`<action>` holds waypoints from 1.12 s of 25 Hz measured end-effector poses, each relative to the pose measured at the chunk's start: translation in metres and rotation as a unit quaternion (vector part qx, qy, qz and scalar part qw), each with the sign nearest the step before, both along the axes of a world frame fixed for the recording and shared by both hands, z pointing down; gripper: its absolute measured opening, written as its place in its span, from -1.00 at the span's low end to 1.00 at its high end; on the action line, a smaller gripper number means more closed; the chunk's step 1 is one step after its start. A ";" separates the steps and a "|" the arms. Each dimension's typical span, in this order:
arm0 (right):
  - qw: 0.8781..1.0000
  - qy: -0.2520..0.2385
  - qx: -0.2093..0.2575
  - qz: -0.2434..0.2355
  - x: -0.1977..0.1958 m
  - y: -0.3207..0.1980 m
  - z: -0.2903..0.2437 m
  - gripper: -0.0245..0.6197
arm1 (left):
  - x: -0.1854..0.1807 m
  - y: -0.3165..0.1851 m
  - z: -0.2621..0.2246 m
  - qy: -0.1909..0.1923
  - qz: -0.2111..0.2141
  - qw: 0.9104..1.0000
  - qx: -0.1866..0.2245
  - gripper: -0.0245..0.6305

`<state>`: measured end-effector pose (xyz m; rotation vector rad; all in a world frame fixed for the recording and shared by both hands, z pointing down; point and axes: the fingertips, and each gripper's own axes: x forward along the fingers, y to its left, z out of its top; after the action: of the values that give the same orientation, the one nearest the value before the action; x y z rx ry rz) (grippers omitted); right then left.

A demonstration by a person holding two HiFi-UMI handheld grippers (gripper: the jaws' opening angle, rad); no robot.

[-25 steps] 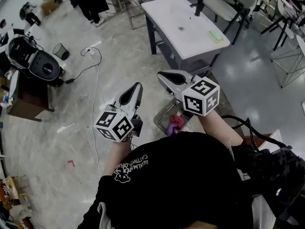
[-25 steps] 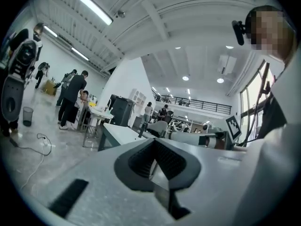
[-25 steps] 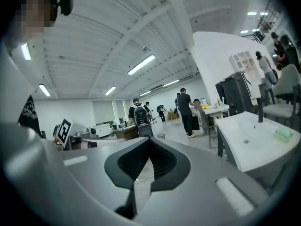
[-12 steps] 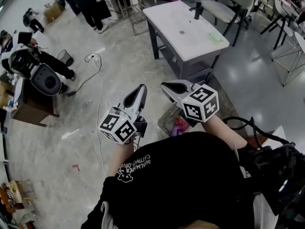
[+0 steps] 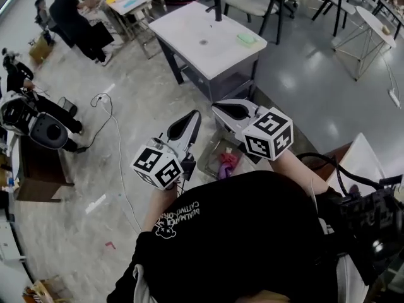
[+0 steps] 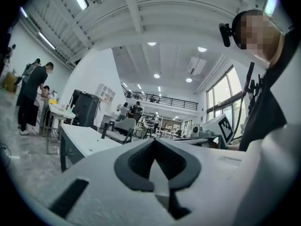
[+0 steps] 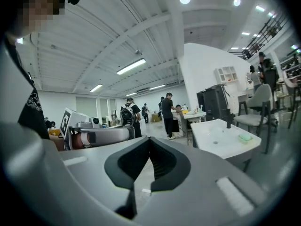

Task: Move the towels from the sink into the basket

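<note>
Since nothing is carried, left tongs [image 5: 194, 114] and right tongs [image 5: 218, 108] are pressed together, empty, level | pink towel [image 5: 227, 163] apparently in floor basket [image 5: 209, 165] beneath them | sink [image 5: 189, 33] well apart, no towel seen there

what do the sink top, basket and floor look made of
Sink top: smooth white, faintly glossy, likely ceramic or resin; no grain.
Basket: seemingly thin metal wire, since the floor shows through its sides.
Floor: grey polished concrete or epoxy, mirroring light.
</note>
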<state>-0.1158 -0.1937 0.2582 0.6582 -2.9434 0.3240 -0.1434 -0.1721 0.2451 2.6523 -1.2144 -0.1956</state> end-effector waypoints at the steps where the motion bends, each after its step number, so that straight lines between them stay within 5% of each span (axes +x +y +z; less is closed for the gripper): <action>1: 1.000 0.000 0.001 0.018 0.016 0.000 0.000 -0.90 | 0.014 -0.001 0.001 0.001 0.016 1.000 0.000 -0.93; 10: 0.982 0.030 -0.016 0.187 0.200 0.015 0.005 -0.90 | 0.179 0.005 -0.002 0.016 0.159 0.987 -0.018 -0.93; 16: 0.953 0.029 -0.023 0.302 0.335 0.065 0.008 -0.90 | 0.306 0.047 0.005 0.010 0.269 0.963 -0.029 -0.93; 20: 0.926 0.027 -0.039 0.375 0.412 0.112 0.013 -0.90 | 0.385 0.087 0.010 0.003 0.348 0.937 -0.039 -0.93; 28: 0.883 0.038 -0.062 0.464 0.532 0.209 0.035 -0.90 | 0.502 0.173 0.033 0.013 0.434 0.899 -0.065 -0.93</action>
<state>0.4159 0.0150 0.2930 1.9543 -2.2748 0.5198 0.3590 0.0006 0.2782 2.7577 0.0481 0.0086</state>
